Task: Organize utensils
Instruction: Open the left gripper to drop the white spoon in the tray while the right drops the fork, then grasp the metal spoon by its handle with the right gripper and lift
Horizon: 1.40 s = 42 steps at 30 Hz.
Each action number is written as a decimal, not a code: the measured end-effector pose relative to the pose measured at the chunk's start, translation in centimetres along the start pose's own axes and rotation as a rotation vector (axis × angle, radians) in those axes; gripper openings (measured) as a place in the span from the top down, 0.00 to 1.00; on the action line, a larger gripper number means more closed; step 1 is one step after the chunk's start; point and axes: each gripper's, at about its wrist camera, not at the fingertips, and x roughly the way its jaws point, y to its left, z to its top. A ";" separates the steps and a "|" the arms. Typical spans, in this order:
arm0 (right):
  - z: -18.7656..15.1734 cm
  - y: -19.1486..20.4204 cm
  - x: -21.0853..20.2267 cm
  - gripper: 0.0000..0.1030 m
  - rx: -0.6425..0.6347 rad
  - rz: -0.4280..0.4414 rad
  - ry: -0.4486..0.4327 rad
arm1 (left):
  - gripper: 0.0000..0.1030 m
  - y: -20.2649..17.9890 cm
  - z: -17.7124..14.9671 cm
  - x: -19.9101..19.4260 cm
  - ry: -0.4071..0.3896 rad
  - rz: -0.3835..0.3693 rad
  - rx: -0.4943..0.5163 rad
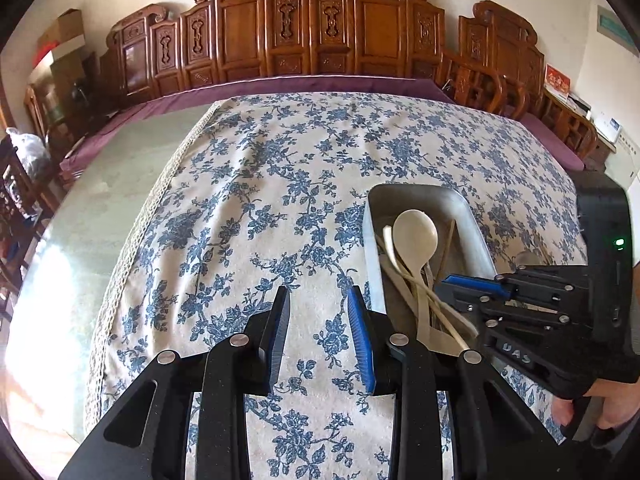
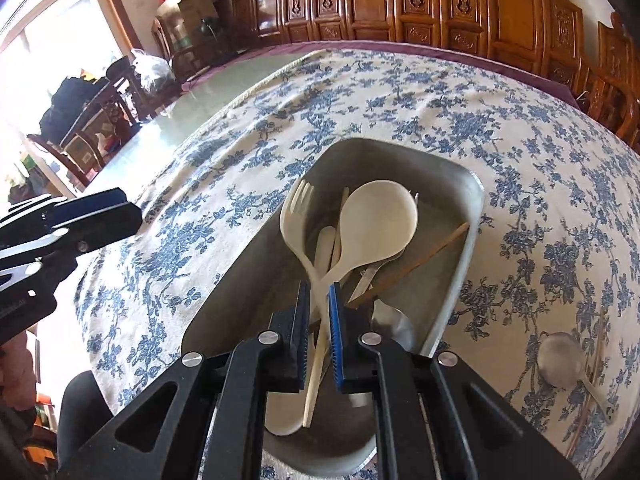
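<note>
Between right jaws: cream fork (image 2: 298, 216)

Strong daylight pours in from a tall window (image 2: 52, 32) at the left, blown out to pure white in the right wrist view. It glares off the bare pale-green glossy counter top (image 1: 92, 216), washing out its near left edge. The blue-and-white floral tablecloth (image 1: 304, 184) is evenly lit and sharp. Both fisheye views bow the carved wooden panels (image 1: 304, 32) and darken into black corners. Shadows are soft.
</note>
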 end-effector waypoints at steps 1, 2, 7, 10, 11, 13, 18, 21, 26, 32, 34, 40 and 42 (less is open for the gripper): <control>-0.1 -0.3 -0.8 0.89 0.001 -0.001 -0.014 | 0.73 -0.2 0.0 0.0 -0.001 -0.002 0.001; -0.3 -0.5 -1.3 0.89 0.003 0.002 -0.024 | 0.73 -0.4 -0.1 -0.1 -0.002 -0.005 0.004; -1.5 -3.1 -5.5 0.89 0.004 -0.019 -0.076 | 0.73 -2.0 -0.1 -0.3 -0.008 -0.028 0.014; -2.9 -5.0 -7.3 0.89 -0.018 -0.069 -0.086 | 0.71 -3.0 -0.2 -0.5 -0.011 -0.047 0.024; -3.6 -5.9 -7.8 0.89 -0.030 -0.096 -0.081 | 0.71 -3.5 -0.2 -0.6 -0.013 -0.054 0.027; -4.7 -8.4 -8.5 0.86 -0.033 -0.151 -0.067 | 0.70 -4.2 -0.3 -0.6 -0.014 -0.067 0.030; -6.8 -13.7 -9.3 0.81 -0.015 -0.231 -0.041 | 0.69 -5.9 -0.4 -0.5 -0.014 -0.096 0.032; -7.7 -15.4 -8.8 0.74 -0.022 -0.234 -0.011 | 0.69 -7.0 -0.6 -0.5 -0.010 -0.113 0.032; -7.6 -16.7 -7.2 0.71 -0.054 -0.210 0.025 | 0.69 -8.6 -1.0 -0.8 -0.009 -0.141 0.037; -7.0 -16.8 -4.5 0.71 -0.106 -0.215 0.102 | 0.68 -10.1 -1.4 -0.9 -0.005 -0.154 0.056; -6.8 -16.9 -3.9 0.72 -0.122 -0.230 0.118 | 0.68 -10.3 -1.5 -0.9 -0.002 -0.154 0.060; -6.6 -17.2 -3.3 0.78 -0.128 -0.197 0.144 | 0.68 -10.8 -1.6 -0.8 0.006 -0.155 0.072; -6.6 -17.0 -3.3 0.84 -0.134 -0.191 0.146 | 0.68 -11.0 -1.7 -0.8 0.006 -0.156 0.073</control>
